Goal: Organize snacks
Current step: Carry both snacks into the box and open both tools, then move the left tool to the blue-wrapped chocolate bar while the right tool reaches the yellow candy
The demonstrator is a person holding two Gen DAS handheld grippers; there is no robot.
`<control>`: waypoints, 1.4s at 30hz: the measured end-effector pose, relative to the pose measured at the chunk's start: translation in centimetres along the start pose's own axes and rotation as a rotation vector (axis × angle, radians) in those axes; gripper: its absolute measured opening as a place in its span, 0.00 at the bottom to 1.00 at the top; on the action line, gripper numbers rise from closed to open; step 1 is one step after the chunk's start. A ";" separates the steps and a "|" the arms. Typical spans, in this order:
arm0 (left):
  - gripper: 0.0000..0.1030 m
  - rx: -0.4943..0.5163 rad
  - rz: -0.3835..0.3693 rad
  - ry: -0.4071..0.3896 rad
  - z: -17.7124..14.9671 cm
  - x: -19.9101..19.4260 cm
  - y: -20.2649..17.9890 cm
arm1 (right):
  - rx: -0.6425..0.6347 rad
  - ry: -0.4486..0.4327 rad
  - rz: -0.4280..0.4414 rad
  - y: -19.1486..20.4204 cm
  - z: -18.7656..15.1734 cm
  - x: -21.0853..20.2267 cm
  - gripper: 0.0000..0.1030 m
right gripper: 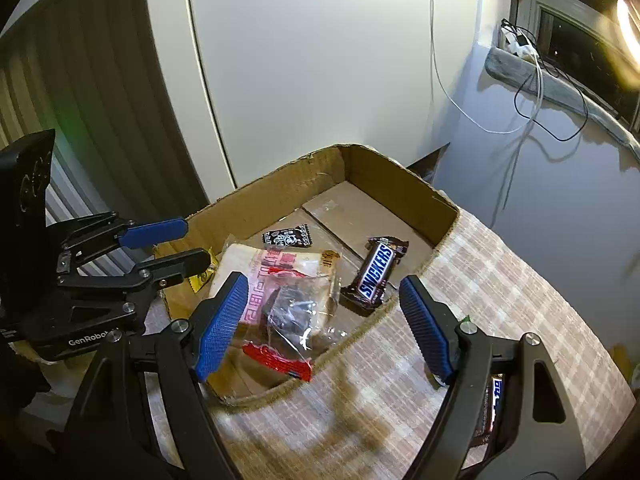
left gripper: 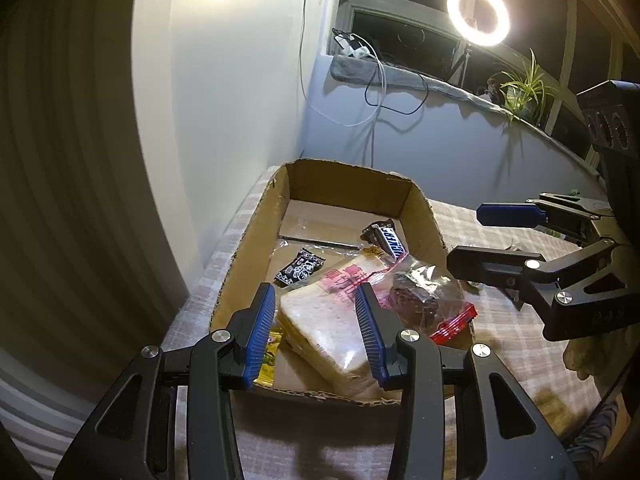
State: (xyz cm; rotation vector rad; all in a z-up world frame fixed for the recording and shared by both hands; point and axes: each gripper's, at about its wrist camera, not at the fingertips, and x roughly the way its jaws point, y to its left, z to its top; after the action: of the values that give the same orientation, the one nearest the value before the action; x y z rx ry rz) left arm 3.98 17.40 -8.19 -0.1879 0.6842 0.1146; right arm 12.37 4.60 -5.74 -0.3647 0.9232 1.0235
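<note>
Checked cloth is seen covering the table (right gripper: 480, 300), on which one cardboard box (right gripper: 400, 184) holds, near to far, one bagged bread slice (left gripper: 320, 320), one Snickers bar (right gripper: 374, 272) and one black packet (left gripper: 298, 268), while both left tongs (left gripper: 316, 332) and right tongs (right gripper: 320, 324) are held released, nothing gripped.

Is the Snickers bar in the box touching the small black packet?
Apart. The right wrist view shows bare cardboard floor between the Snickers bar and the small black packet.
</note>
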 end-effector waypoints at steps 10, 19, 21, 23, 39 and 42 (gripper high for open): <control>0.39 0.030 0.000 -0.012 -0.1 -0.8 -1.6 | 0.020 -0.015 -0.021 -0.9 -1.0 -1.7 0.78; 0.39 0.064 -0.010 -0.028 0.0 -1.6 -3.7 | 0.053 -0.028 -0.047 -2.5 -2.5 -3.9 0.90; 0.39 0.072 -0.015 -0.031 0.0 -1.8 -4.2 | 0.066 -0.036 -0.055 -2.9 -2.9 -4.6 0.90; 0.39 0.082 -0.021 -0.032 0.0 -1.9 -4.8 | 0.080 -0.043 -0.063 -3.6 -3.4 -5.3 0.90; 0.69 0.174 -0.153 -0.010 -0.5 -0.8 -12.3 | 0.223 -0.007 -0.229 -12.3 -11.2 -11.8 0.90; 0.69 0.189 -0.176 0.007 -0.9 -0.3 -13.9 | 0.242 0.023 -0.258 -13.9 -13.2 -12.5 0.90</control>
State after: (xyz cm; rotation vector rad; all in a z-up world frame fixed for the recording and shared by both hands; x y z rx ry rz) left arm 5.56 3.59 -6.79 -0.0664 0.6785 -0.1189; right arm 15.31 -18.11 -5.50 -0.2836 0.9803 0.6645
